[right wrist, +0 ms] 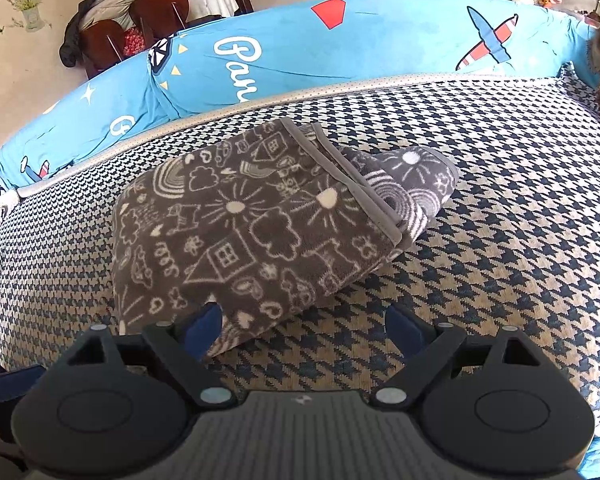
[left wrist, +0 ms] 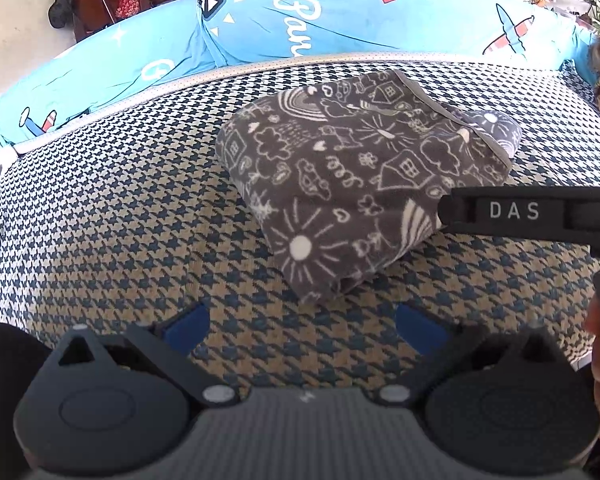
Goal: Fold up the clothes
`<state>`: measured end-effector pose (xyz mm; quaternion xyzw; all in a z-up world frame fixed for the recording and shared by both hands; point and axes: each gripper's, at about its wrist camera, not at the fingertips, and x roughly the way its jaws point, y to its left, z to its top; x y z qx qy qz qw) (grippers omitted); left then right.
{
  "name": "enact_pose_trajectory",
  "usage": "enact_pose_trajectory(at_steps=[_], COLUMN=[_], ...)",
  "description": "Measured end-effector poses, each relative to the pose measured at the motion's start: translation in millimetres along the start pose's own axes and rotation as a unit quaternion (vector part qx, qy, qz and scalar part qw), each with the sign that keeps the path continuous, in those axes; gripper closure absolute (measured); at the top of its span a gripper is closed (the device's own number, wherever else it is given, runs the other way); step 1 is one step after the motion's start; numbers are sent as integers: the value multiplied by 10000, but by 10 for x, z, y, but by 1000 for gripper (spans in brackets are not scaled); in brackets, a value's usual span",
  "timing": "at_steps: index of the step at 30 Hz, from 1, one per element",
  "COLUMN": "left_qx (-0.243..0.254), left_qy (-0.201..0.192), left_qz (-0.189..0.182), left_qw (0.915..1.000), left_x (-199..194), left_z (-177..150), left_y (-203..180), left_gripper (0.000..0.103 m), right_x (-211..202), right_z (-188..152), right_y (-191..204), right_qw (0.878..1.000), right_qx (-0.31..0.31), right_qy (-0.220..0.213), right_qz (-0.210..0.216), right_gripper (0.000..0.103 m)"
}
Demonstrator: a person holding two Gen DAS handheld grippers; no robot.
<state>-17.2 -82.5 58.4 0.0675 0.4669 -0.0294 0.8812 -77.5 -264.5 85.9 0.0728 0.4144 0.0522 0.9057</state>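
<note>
Nearest the folded grey blanket (left wrist: 364, 176), both tongs hang spread with nothing between them: left tongs (left wrist: 302, 330) short of its near corner, right tongs (right wrist: 304, 330) at its near edge. It rests compact on the houndstooth cover (left wrist: 120, 208), apparently finished. Beyond it lies a blue bolster (right wrist: 340, 56). No containers appear.

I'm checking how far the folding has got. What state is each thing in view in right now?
Grey patterned blanket: folded into a thick bundle, lying on the houndstooth cover, trimmed edge on top.
Left gripper: open, nothing between its fingers, short of the blanket.
Right gripper: open, its left finger at the blanket's near corner, not clamped.
Blue printed cover: draped over the backrest, wrinkled.
</note>
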Motion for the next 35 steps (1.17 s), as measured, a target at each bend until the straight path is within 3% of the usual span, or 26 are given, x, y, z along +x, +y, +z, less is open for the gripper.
enact_pose_trajectory(at_steps=[35], left_qx=[92], left_qy=[-21], left_qz=[31], left_qw=[10000], left_x=[17], left_z=[-10], left_y=[-37], left_gripper=[0], right_x=[48], right_z=[1], right_y=[9], right_qw=[10000], right_qx=[-29], right_qy=[78], right_qz=[-39], right_gripper=[13])
